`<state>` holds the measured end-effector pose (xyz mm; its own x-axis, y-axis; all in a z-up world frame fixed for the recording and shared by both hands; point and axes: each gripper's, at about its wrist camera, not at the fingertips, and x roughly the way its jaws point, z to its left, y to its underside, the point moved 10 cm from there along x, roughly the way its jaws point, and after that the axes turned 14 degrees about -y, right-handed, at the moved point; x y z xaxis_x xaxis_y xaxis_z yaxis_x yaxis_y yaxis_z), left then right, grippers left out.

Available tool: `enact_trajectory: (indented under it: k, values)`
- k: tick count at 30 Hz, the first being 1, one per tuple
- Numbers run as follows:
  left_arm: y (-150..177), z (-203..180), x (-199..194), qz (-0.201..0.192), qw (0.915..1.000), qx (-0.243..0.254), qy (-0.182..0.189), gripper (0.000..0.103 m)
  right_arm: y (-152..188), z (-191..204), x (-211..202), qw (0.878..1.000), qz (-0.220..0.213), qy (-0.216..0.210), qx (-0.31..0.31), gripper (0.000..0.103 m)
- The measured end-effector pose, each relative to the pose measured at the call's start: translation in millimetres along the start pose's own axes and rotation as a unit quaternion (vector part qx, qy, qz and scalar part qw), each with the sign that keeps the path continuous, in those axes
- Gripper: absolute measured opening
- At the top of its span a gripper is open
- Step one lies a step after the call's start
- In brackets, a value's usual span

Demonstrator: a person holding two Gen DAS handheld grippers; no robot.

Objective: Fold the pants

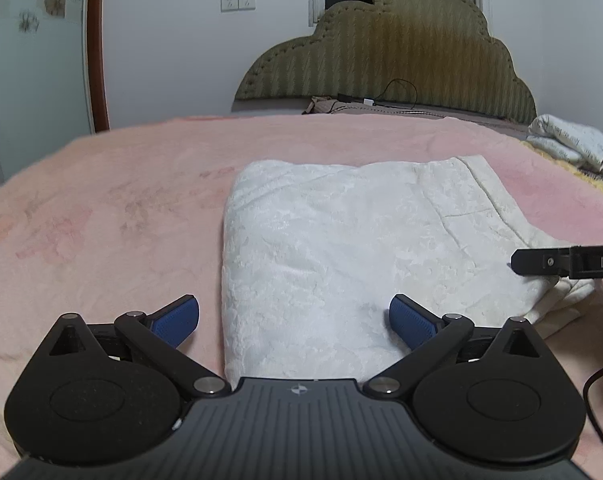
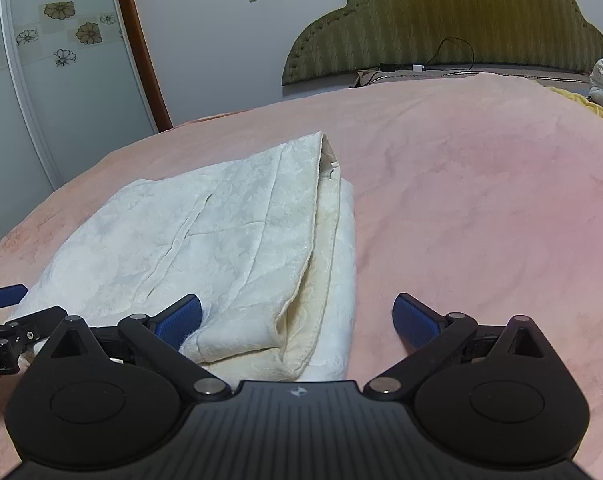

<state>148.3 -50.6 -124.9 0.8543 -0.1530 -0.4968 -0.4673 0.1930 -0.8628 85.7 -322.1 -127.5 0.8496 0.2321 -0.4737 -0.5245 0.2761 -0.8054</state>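
Note:
The white textured pants (image 1: 353, 248) lie folded in a flat rectangle on the pink bed cover (image 1: 101, 208). My left gripper (image 1: 294, 320) is open and empty, with its blue pads astride the near left edge of the pants. In the right wrist view the pants (image 2: 221, 240) show stacked layers, with the waistband end at the far side. My right gripper (image 2: 297, 320) is open and empty over their near right corner. The right gripper's arm (image 1: 569, 262) reaches in from the right in the left wrist view. The left gripper's finger (image 2: 5, 296) shows at the left edge.
A green padded headboard (image 1: 389, 52) stands at the far end of the bed, with a black cable and charger (image 1: 365, 102) in front of it. A bundled white quilt (image 1: 573, 144) lies at the far right. A wardrobe door (image 2: 41, 80) stands to the left.

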Motion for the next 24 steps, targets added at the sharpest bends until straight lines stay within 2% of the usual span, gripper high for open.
enact_trajectory:
  k: [6,11,13,14,15,16,17,18,20,22,24]
  values:
    - [3.3,11.4,5.8,0.033,0.9966,-0.063,0.041,0.103,0.0,-1.9,1.8,1.0,0.003,-0.011,0.016,0.103]
    - [-22.9,33.1,10.1,0.018,0.9982,-0.05,0.03,0.1,-9.1,-2.5,11.2,0.998,0.041,-0.038,0.004,0.103]
    - [-32.4,45.6,20.7,0.036,0.9961,-0.069,0.041,0.098,-12.3,-6.2,15.8,0.997,0.05,-0.054,0.006,0.101]
    - [-34.6,51.3,29.3,0.059,0.9923,-0.09,0.06,0.097,-14.2,-7.2,16.6,0.997,0.053,-0.062,0.002,0.095]
    - [-34.4,54.9,37.6,0.084,0.9868,-0.113,0.081,0.096,-15.8,-7.0,17.0,0.996,0.056,-0.074,-0.002,0.085]
    - [-32.2,57.9,48.1,0.115,0.9772,-0.141,0.109,0.096,-16.9,-5.1,17.5,0.993,0.061,-0.099,0.004,0.077]
    - [-28.4,58.1,57.7,0.149,0.963,-0.173,0.143,0.096,-18.0,-5.6,17.9,0.992,0.062,-0.11,0.014,0.07]
    - [-26.1,57.6,64.3,0.168,0.9517,-0.196,0.166,0.097,-19.0,-6.5,18.2,0.991,0.065,-0.115,0.016,0.067]
    - [-29.6,57.3,72.3,0.166,0.9451,-0.214,0.183,0.098,-20.5,-5.8,20.1,0.989,0.071,-0.128,0.01,0.062]
    - [-33.1,50.8,77.4,0.165,0.9439,-0.213,0.191,0.098,-23.5,-7.2,22.6,0.988,0.07,-0.139,0.021,0.059]
    - [-35.5,42.4,78.7,0.161,0.9442,-0.212,0.194,0.093,-26.6,-7.8,25.7,0.987,0.066,-0.145,0.03,0.052]
